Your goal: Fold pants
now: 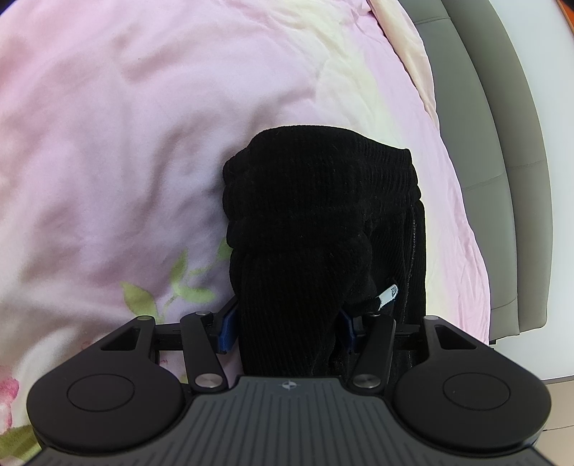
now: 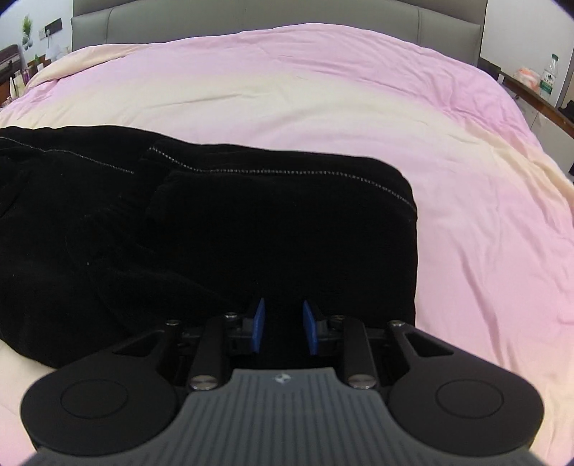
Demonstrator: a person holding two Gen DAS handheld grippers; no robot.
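Observation:
The black corduroy pants (image 1: 315, 222) lie on a pink bedspread (image 1: 125, 150). In the left wrist view a thick bunch of the waistband end sits between my left gripper's (image 1: 287, 326) blue pads (image 1: 226, 328), which press on it from both sides. A white drawstring tip (image 1: 389, 294) sticks out at the right. In the right wrist view the pants (image 2: 215, 229) lie folded with a grey stitched seam along the top edge. My right gripper (image 2: 284, 328) is at the near edge of the cloth; its blue pads (image 2: 257, 324) stand a little apart, black fabric between them.
A grey padded headboard (image 2: 272, 14) stands at the far end of the bed, and also shows in the left wrist view (image 1: 502, 150). A side shelf at the right holds a water bottle (image 2: 549, 77). A nightstand with small items (image 2: 21, 68) is at the far left.

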